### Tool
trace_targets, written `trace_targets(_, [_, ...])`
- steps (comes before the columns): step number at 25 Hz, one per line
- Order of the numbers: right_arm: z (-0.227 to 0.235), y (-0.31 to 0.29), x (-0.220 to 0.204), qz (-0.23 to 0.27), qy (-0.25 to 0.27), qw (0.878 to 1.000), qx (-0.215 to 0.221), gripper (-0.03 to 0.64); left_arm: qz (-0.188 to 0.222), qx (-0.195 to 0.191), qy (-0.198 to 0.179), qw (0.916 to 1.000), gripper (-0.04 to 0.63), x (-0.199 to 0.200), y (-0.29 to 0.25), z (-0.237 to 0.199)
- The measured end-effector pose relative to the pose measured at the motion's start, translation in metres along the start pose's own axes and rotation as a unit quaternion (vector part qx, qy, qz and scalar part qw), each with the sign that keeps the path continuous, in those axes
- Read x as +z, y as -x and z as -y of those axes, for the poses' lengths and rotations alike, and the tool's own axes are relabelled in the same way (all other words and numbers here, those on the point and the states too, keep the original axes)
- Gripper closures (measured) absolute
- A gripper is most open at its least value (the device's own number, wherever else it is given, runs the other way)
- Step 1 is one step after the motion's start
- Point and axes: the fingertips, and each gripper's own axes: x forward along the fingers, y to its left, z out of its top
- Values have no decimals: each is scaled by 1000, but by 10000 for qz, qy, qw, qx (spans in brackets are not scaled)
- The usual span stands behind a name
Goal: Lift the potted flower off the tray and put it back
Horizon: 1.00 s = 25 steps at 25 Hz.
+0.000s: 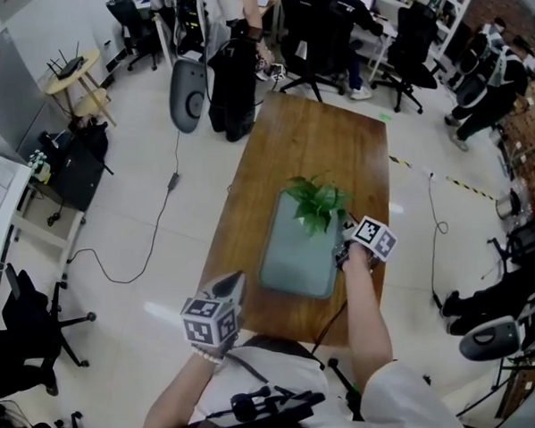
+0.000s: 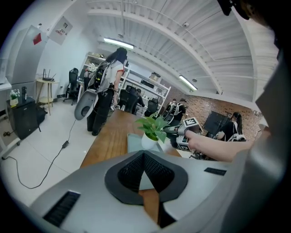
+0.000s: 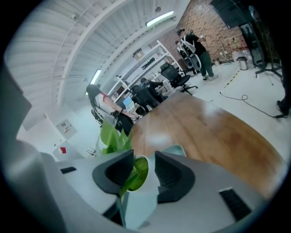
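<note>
while the potted flower stands at the far right corner of the tray, the right claw is spread around its pot, not pinching; i'd keep it wide and steady, clear of the leaves; the left claw hangs pressed together
</note>
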Motion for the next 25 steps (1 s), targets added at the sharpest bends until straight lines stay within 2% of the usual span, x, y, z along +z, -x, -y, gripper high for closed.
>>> trace_targets(1, [-4,13,2,84,-19,9999,61,447,41,-26,1,10000,600,3,3,2])
trace_targets(4, [-25,50,5,337,22,9989,335,545,189,-143,-67,9997,600,18,7,6])
trace_targets(5, [-36,61,3,392,56,9981,462,557,230,-191,-71,9995,600,22,8,7])
trace_targets(9, [-62,101,-28,373,-25,9960,811,618,242,-359,0,9991,600,20,17,18])
trace_targets(13, [-74,127,-59,386,297,9953,837,618,210,-491,-53,9986,600,13,21,26])
trace_targets(18, [-99,164,-105,314,1337,9883,658,618,193,-598,-5,9980,600,2,34,30])
trace_targets(20, [-101,174,-124,312,1576,9856,531,618,190,-634,7,9978,600,-2,38,32])
trace_targets(25, [-102,182,-170,38,1451,9876,592,618,247,-696,6,9973,600,-3,46,40])
